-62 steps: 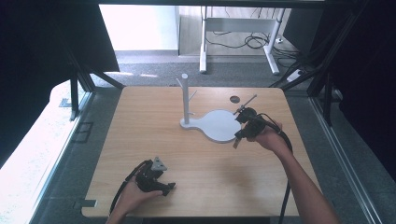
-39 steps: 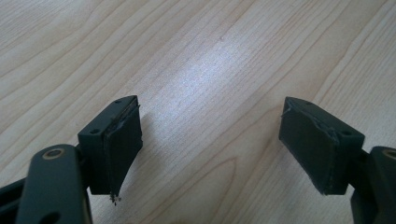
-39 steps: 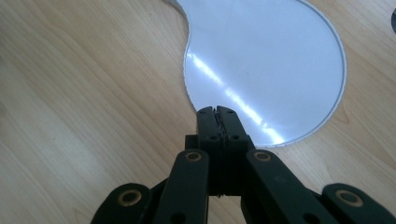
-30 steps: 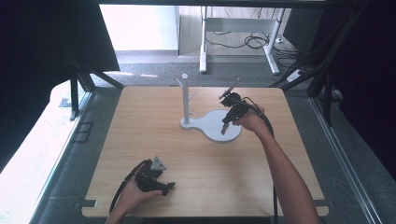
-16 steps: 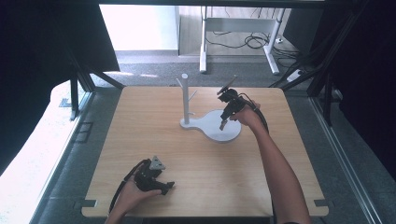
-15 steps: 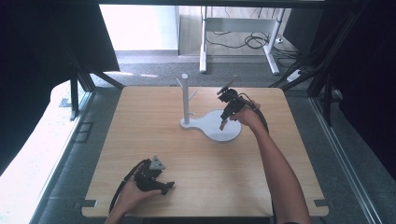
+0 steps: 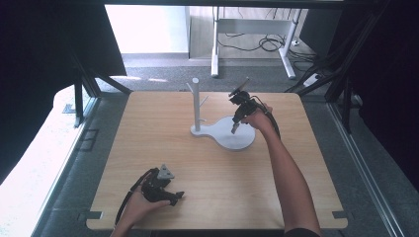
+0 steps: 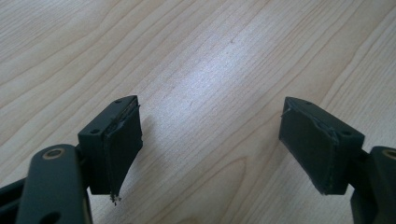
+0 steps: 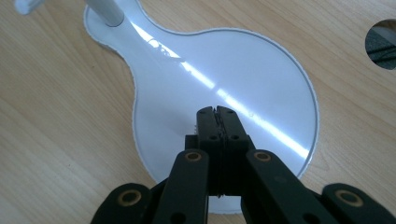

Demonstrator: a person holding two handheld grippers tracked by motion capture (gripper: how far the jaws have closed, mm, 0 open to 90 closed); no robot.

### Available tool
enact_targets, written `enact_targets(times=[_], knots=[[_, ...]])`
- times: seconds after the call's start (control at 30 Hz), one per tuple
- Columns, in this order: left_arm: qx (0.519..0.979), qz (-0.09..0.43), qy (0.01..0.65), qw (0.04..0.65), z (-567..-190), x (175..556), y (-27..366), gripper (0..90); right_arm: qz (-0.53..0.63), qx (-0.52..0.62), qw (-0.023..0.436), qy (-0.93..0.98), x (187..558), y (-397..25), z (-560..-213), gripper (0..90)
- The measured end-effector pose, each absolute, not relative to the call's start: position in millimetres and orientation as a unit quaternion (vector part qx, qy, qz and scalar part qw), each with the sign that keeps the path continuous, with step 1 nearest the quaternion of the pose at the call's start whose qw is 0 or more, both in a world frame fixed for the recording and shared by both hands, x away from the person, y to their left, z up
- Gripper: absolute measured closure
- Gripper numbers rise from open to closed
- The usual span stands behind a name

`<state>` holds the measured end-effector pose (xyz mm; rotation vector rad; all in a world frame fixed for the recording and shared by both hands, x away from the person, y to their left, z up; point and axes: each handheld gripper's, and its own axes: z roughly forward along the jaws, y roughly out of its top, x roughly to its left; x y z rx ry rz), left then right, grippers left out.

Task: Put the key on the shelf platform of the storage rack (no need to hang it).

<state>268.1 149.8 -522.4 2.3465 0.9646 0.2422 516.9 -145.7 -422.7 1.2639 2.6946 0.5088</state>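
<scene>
Nearest to you, your left gripper point(image 7: 170, 196) rests at the near edge of the table point(image 7: 148, 123), where it lay two seconds ago. In the left gripper view its jaws stand spread wide with only bare wood grain between them.

Further out, your right gripper point(image 7: 233, 130) has changed place. Two seconds ago it sat low at the right edge of the white base plate point(image 7: 242, 143). Now it has travelled up and toward the far side, and it hangs above the plate's round lobe with the tips pointing down. In the right gripper view point(image 9: 217, 111) the jaws are pressed together, nothing between them, over glossy white surface.

Judgement: a shut gripper lifting clear suggests the contact with the stand is done, or you are repositioning toward the post.

Farthest, the upright post point(image 7: 196, 101) with its short pegs stands on the narrow end of the plate. The pegs carry nothing.

Containers: none on the table. The plate is the only bearing surface, and it is bare apart from the post.
</scene>
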Motion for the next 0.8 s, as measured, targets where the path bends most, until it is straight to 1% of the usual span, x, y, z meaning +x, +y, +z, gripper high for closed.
enact_targets(times=[0.27,0.47,0.67,0.8], knots=[[0.882,0.094,0.361,0.287,-523.4,267.9,149.2,21.5,0.158,0.424,0.067,0.890,521.6,-141.2,-442.4,90.0],[0.882,0.096,0.363,0.285,-524.0,268.2,149.4,21.5,0.165,0.428,0.076,0.885,523.3,-141.5,-447.7,90.0],[0.882,0.096,0.365,0.284,-524.4,267.5,148.5,21.5,0.158,0.437,0.078,0.882,525.5,-145.3,-462.3,89.8],[0.882,0.097,0.365,0.281,-526.3,268.3,148.3,21.5,0.158,0.444,0.089,0.878,525.9,-147.3,-471.2,89.2]])
